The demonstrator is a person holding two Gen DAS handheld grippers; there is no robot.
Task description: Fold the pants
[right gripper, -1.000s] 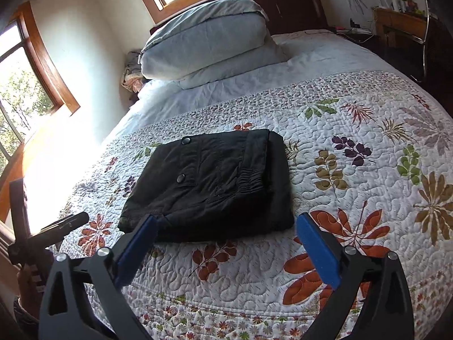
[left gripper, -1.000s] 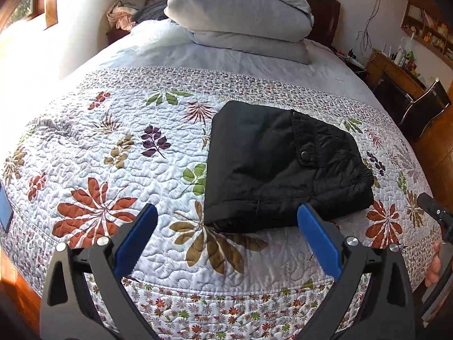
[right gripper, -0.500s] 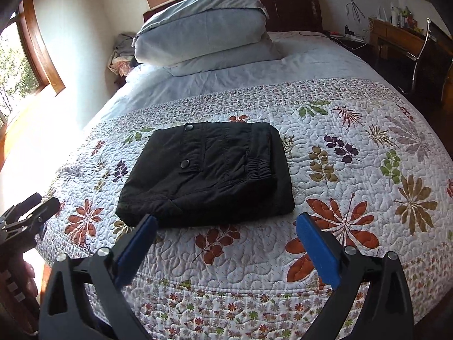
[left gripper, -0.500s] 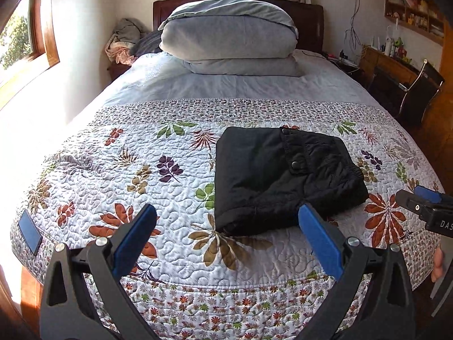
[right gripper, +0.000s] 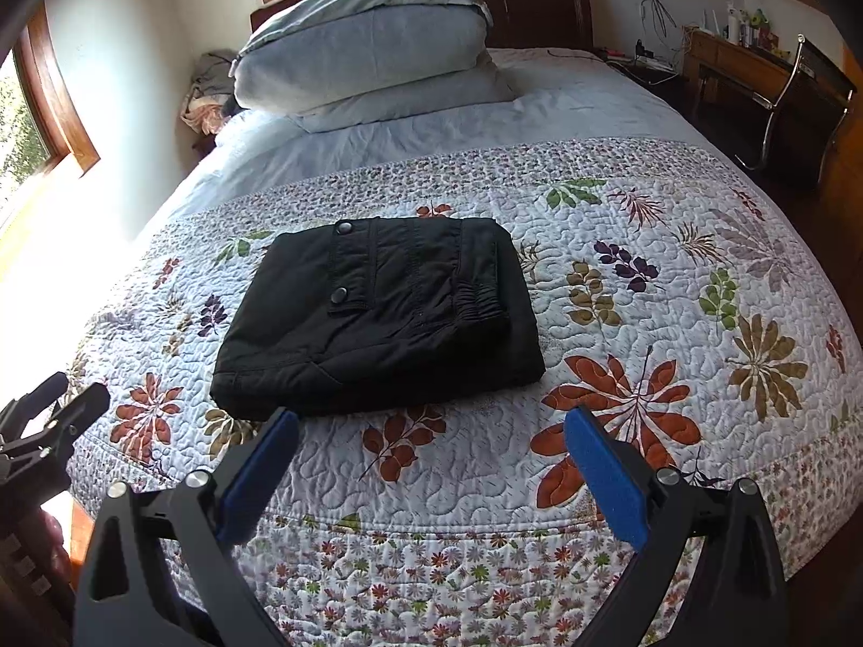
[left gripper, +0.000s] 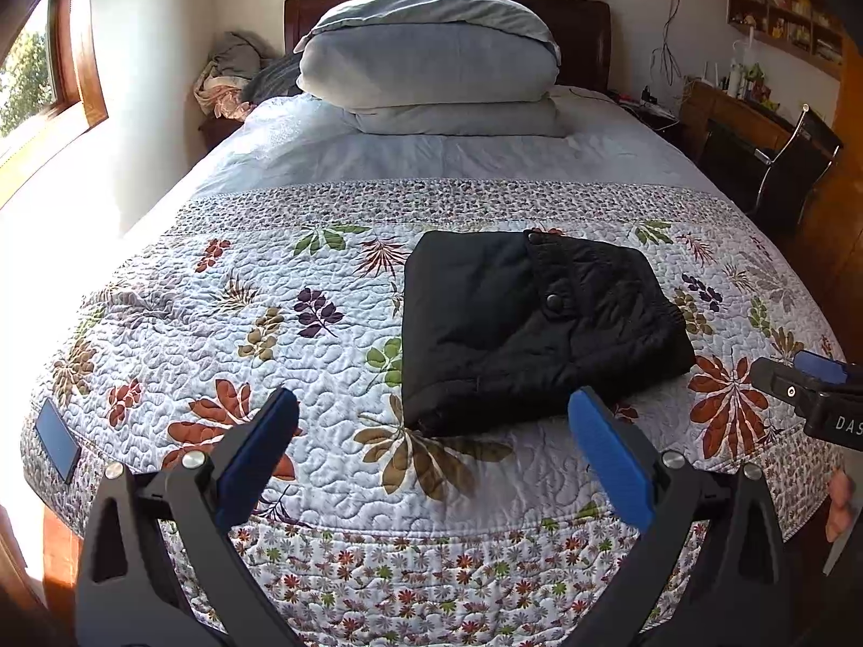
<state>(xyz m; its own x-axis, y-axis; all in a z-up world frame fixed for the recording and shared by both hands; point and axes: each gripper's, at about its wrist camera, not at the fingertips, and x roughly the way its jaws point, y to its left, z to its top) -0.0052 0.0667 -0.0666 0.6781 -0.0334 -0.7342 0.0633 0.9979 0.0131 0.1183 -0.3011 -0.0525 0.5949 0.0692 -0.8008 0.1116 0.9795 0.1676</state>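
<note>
The black pants lie folded into a compact rectangle on the floral quilt of the bed; they also show in the right wrist view. My left gripper is open and empty, held back from the bed's foot, short of the pants' near edge. My right gripper is open and empty, also back from the pants' near edge. The right gripper shows at the right edge of the left wrist view; the left gripper shows at the left edge of the right wrist view.
Stacked pillows lie at the headboard. A heap of clothes sits at the far left corner. A desk and a chair stand right of the bed. A dark phone lies on the quilt's near left edge.
Both grippers have drawn back and risen away from the folded pants, so more of the bed shows. The pants have not moved.
</note>
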